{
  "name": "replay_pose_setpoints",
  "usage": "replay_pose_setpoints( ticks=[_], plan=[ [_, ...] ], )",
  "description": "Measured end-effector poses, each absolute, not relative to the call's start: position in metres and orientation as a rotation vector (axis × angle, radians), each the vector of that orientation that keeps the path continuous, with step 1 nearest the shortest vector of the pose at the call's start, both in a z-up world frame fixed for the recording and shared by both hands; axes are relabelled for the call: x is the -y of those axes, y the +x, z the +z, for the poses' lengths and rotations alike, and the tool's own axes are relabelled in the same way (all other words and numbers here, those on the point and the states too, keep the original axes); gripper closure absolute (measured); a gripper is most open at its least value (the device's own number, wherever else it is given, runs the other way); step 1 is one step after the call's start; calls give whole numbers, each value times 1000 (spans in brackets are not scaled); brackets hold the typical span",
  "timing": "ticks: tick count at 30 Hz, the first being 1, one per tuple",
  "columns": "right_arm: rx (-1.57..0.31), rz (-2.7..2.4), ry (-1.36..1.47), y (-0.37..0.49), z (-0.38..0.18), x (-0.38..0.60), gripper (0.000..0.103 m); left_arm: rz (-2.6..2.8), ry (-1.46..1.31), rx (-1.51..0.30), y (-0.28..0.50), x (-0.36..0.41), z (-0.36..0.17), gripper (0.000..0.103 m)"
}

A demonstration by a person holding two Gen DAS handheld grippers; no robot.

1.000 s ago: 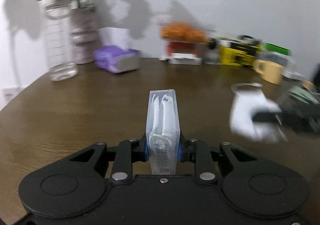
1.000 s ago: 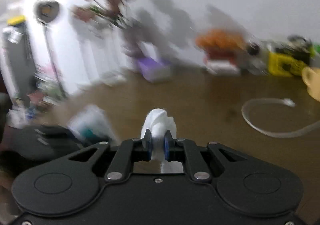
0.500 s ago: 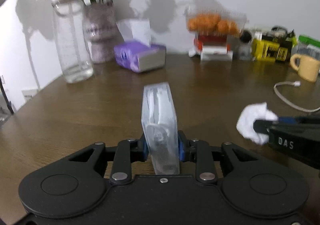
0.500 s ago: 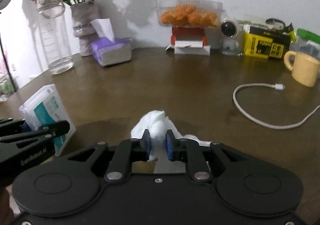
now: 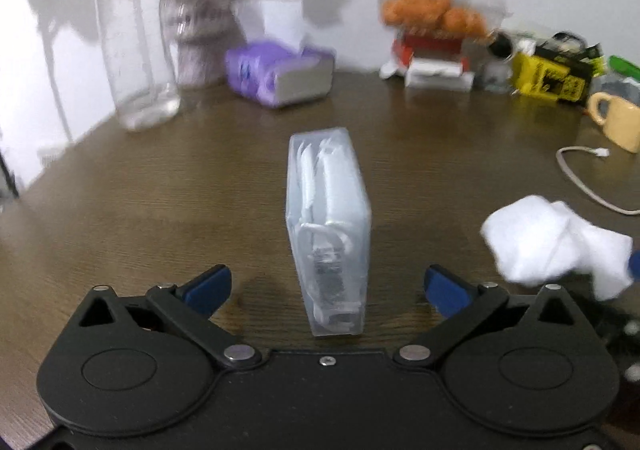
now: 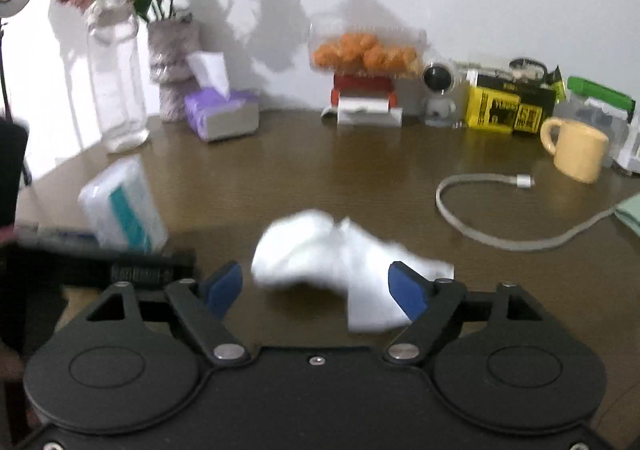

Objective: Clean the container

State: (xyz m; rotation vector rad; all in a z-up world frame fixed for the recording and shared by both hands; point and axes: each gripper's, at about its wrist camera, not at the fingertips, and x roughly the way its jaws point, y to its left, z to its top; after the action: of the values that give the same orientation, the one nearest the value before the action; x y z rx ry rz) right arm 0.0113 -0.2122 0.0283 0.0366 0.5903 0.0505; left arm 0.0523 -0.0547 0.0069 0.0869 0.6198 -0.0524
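A clear plastic container [image 5: 328, 226] of white floss picks stands on edge on the brown table [image 5: 160, 202], between the spread fingers of my left gripper [image 5: 327, 286], which is open and not touching it. The container also shows in the right wrist view [image 6: 124, 210], at the left. A crumpled white tissue [image 6: 340, 254] lies on the table between the spread fingers of my right gripper [image 6: 318, 284], which is open. The tissue also shows in the left wrist view [image 5: 552, 242], at the right.
Along the back wall stand a clear bottle [image 6: 116, 78], a flower vase [image 6: 174, 66], a purple tissue box [image 6: 222, 116], a box of oranges [image 6: 366, 52], a yellow package [image 6: 512, 106] and a yellow mug [image 6: 578, 150]. A white cable [image 6: 480, 210] lies at the right.
Both grippers have opened. The left one has let go of the container, which now stands on the table. The right one has let go of the tissue, which now lies on the table.
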Motion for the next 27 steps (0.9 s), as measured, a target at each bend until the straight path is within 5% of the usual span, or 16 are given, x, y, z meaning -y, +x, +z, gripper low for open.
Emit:
replay_pose_setpoints(
  ticks=[5,27],
  plan=[
    [-614,-8,3,-10,30,202,19,-59,171,-475,-5,49,14,0],
    [-725,18,29,-6,12,195,0,-94,54,-690,14,18,3,0]
  ],
)
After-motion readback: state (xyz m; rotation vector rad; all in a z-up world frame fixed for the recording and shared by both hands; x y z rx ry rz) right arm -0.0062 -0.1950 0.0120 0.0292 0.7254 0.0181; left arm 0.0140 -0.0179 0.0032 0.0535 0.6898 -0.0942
